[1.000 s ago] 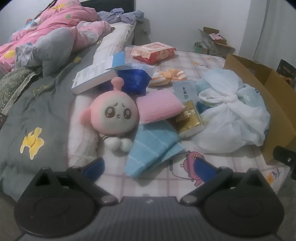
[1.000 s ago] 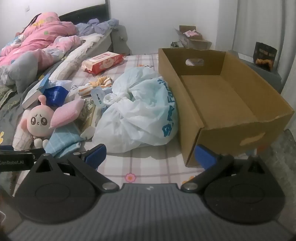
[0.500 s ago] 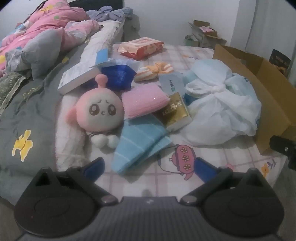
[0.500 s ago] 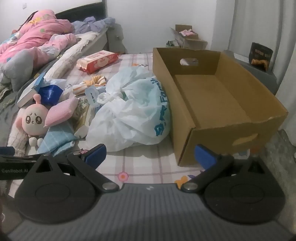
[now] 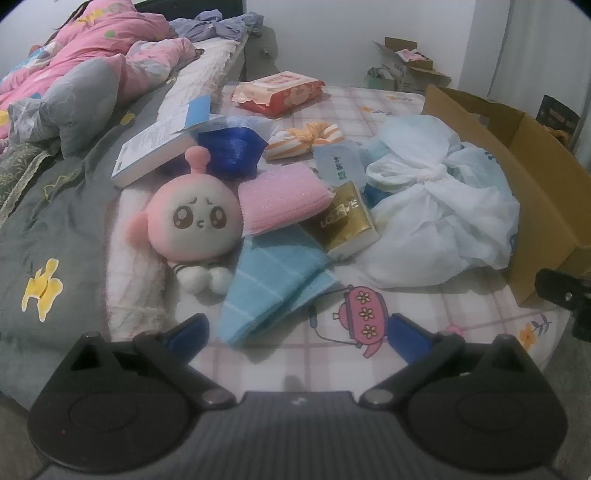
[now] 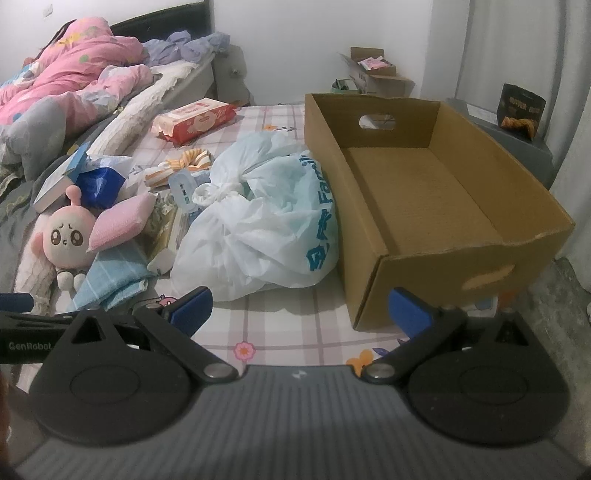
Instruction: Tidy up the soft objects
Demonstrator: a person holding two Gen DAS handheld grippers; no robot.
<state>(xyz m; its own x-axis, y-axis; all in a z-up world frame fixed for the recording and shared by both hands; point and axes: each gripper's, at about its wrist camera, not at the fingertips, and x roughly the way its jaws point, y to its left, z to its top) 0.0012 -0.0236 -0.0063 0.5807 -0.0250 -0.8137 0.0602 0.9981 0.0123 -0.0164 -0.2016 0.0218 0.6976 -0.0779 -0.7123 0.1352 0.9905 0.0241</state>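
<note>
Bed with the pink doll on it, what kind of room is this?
Most likely a bedroom. The things lie on a bed with a checked sheet, a pink quilt is bunched up near the headboard, and a curtain hangs behind the box.

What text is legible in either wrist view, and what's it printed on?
"GenRobot": white letters on the black left claw body, at the right wrist view's left edge; cut off there.
"Famil": blue letters on the white plastic bag, partly hidden; the big blue characters below it are unclear.
Gold tissue pack: lettering too blurred.
Small blue-white packet, book cover, red wipes pack, dark bag: print too small to read.
</note>
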